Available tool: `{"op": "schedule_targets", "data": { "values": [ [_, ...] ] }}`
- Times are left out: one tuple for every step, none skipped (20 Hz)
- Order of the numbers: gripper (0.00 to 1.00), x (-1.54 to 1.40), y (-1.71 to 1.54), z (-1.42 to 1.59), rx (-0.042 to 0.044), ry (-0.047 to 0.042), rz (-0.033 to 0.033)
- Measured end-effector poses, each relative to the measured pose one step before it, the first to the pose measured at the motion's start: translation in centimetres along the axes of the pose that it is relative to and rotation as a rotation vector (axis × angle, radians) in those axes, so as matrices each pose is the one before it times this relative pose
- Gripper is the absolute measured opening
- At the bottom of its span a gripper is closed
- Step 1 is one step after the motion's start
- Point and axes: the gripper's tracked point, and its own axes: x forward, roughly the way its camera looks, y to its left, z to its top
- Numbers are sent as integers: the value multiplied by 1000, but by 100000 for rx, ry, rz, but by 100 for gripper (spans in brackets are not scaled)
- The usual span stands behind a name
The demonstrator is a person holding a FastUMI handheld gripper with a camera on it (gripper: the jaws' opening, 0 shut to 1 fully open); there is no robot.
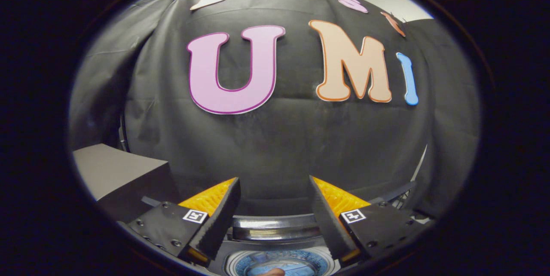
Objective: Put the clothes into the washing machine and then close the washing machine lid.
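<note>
Hand-held two-finger gripper spread wide, nothing between the fingers, aimed level at the booth wall. Directly below, at 6 o'clock from the fingertips, round white washing machine opening with blue patterned inner ring, chrome curved rim just beyond it toward 12. Small reddish-brown shape inside the drum, possibly a piece of clothing, too little visible to be sure. Grey flat-topped box off at 9 o'clock. Lid apparently not over the opening. Clothes likely soft, light, limp and prone to trailing; best pinched at a bunched fold near the middle, not a loose edge. Lid likely rigid and hinged; best taken at the front lip.
</note>
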Motion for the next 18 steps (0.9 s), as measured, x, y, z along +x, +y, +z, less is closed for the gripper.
{"op": "schedule_targets", "data": {
  "values": [
    [97, 30, -10, -66, -712, 402, -107],
    [97, -58, -124, 60, -37, 267, -38],
    [97, -4, 112, -58, 519, -125, -23],
    [97, -6, 32, -32, -78, 84, -15],
    [97, -109, -84, 43, -69, -176, -13],
    [97, -27, -28, 8, -28, -249, 186],
    [97, 117, 82, 38, 200, -237, 198],
    [97, 20, 25, -8, 371, -169, 33],
    [97, 61, 15, 11, 61, -244, -278],
    [97, -90, -38, -62, -129, 153, -510],
    [97, -115, -133, -84, -412, 403, -409],
    [97, -186, -161, -21, 29, 306, -364],
    [97, 11, 44, -79, 454, 54, -238],
    [97, -70, 0, -77, 461, 234, -308],
    [97, -61, 122, -245, 1015, 738, 88],
    [97, -106, 312, -396, 723, 1676, 981],
    [97, -422, -38, -322, -310, 2091, -323],
    [97, -449, -280, -285, -760, 2049, -913]
  ]
}}
